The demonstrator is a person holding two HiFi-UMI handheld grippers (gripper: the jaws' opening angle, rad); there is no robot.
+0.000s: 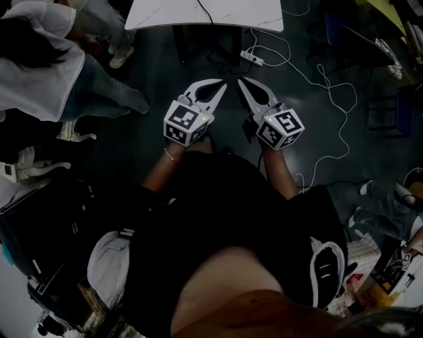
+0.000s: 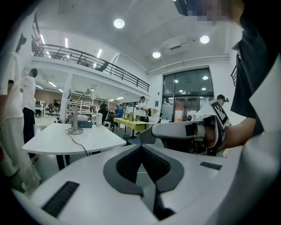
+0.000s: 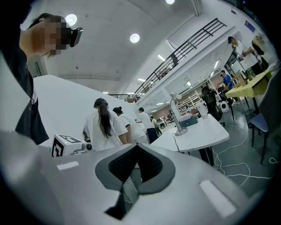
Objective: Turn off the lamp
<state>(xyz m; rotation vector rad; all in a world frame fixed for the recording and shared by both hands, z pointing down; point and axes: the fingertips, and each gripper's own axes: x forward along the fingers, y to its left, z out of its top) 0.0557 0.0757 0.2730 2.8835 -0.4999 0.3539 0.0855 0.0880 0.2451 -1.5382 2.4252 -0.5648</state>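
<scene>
Big open hall, railed mezzanine (image 2: pixel 88 57), round ceiling lights (image 2: pixel 119 23). Dark floor (image 1: pixel 198 63) under the person, with loose white cables (image 1: pixel 330 86) and a white power strip (image 1: pixel 253 58) lying on it. White marble-look table (image 1: pixel 165 16) ahead, at the top of the head view.

Silver desk lamp with round base (image 2: pixel 75 125) stands upright on that table, with a thin black cord (image 2: pixel 81 144) running off the base across the top. Dark teal box (image 2: pixel 84 124) sits just beside the base. Both gripper views show the lamp in the distance, well apart from both tools. Can't tell whether it is lit.

White left gripper (image 1: pixel 221 86) and white right gripper (image 1: pixel 241 82) are held side by side over the floor, tips angled toward each other but not touching. Left jaws are closed together, nothing between them. Right jaws are the same, pressed together and empty.

Bystander in white shirt and jeans (image 1: pixel 39 66) is at the left of the head view. The right gripper view shows a group in white shirts (image 3: pixel 105 127) beside the table.
</scene>
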